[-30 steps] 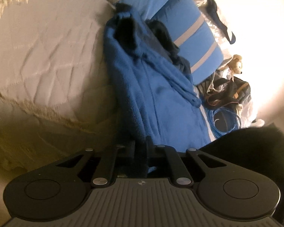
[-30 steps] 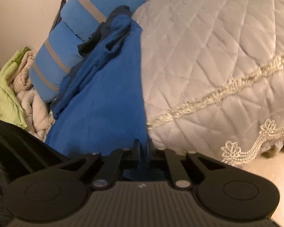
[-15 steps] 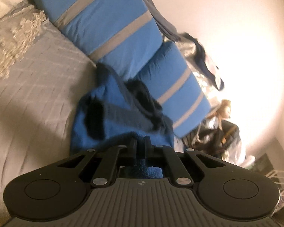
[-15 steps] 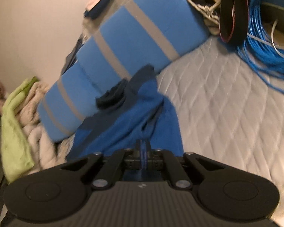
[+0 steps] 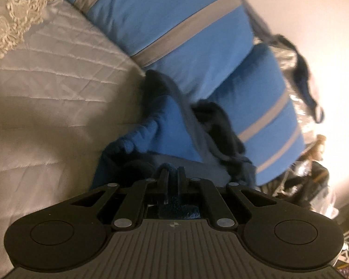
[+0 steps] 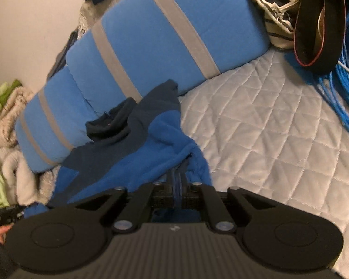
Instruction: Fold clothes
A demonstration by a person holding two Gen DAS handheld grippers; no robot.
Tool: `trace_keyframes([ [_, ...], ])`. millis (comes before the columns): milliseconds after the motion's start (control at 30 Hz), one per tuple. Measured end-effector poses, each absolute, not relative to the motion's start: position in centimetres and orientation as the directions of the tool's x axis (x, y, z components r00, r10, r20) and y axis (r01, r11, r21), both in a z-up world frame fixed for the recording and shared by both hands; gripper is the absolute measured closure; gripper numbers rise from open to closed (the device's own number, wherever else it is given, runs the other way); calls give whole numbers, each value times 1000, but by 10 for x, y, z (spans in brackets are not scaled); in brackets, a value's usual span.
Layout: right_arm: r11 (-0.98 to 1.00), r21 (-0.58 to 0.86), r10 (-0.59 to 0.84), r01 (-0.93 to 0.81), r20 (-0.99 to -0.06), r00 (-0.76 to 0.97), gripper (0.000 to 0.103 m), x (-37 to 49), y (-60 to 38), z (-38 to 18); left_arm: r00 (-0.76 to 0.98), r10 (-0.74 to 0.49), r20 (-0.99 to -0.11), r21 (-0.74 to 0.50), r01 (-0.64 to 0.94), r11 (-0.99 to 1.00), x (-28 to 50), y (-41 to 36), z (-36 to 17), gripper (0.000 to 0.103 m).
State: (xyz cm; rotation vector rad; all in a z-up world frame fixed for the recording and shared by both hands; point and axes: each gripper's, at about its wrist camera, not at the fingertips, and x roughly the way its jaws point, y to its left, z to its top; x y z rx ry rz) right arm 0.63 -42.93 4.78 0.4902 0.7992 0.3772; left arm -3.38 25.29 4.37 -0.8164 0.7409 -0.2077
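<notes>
A blue fleece top (image 5: 169,127) with dark navy collar and shoulders lies bunched on a grey quilted bedspread (image 5: 46,88), against blue pillows. My left gripper (image 5: 173,172) is shut on one lower edge of the fleece, with fabric pinched between its fingers. In the right wrist view the same fleece top (image 6: 137,153) folds back over itself toward the pillows, and my right gripper (image 6: 176,181) is shut on the other lower edge, blue cloth squeezed between its fingers.
Blue pillows with grey stripes (image 6: 151,44) line the bed by the wall. Coiled blue cable (image 6: 346,74) and a bag with a dark strap (image 6: 314,23) lie on the bedspread (image 6: 279,127). Green and beige laundry (image 6: 4,125) sits left. Bags and a toy (image 5: 314,153) clutter the floor.
Both grippers have carried the fleece's lower edge up the bed toward the pillows, so the stretched-out garment now folds over itself. Both stay shut on the cloth.
</notes>
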Motion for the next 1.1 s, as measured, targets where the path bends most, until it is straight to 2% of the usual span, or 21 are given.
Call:
trace_keyframes([
  [100, 852, 509, 457, -125, -607, 650, 55, 7, -436, 50, 732, -419, -537, -721, -141, 679, -17, 250, 37, 97],
  [233, 868, 485, 425, -104, -619, 661, 27, 4, -458, 55, 737, -374, -562, -697, -179, 695, -3, 247, 34, 97],
  [300, 849, 515, 452, -113, -600, 660, 22, -4, -470, 56, 732, -363, -576, -690, -199, 695, 2, 245, 32, 96],
  [433, 792, 586, 537, -173, -534, 653, 17, -27, -489, 58, 720, -340, -605, -673, -233, 702, 12, 242, 30, 96],
  [567, 735, 629, 623, -254, -477, 620, 16, -42, -498, 54, 707, -311, -634, -648, -267, 713, 21, 235, 31, 96],
  [700, 609, 695, 747, -383, -341, 570, 14, -49, -507, 39, 700, -290, -653, -634, -295, 715, 27, 230, 30, 96],
  [767, 561, 687, 793, -461, -289, 536, 8, -52, -504, 33, 698, -284, -658, -630, -303, 715, 28, 229, 30, 96],
  [833, 551, 674, 809, -493, -284, 515, 3, -47, -495, 25, 697, -281, -660, -628, -307, 716, 28, 229, 30, 96],
  [900, 541, 669, 820, -510, -284, 497, 3, -38, -486, 14, 696, -277, -663, -627, -313, 713, 28, 228, 31, 96],
  [967, 517, 679, 833, -521, -260, 487, 18, -27, -478, 3, 696, -267, -667, -627, -329, 706, 26, 228, 33, 96],
  [1033, 502, 694, 839, -517, -244, 487, 81, -17, -470, -1, 697, -255, -671, -624, -344, 702, 20, 230, 42, 96],
  [1067, 508, 687, 833, -520, -239, 498, 87, -14, -468, 2, 698, -246, -672, -622, -352, 700, 15, 231, 50, 96],
  [1100, 515, 680, 827, -522, -235, 510, 88, -10, -466, 6, 700, -237, -674, -619, -360, 698, 10, 233, 57, 96],
])
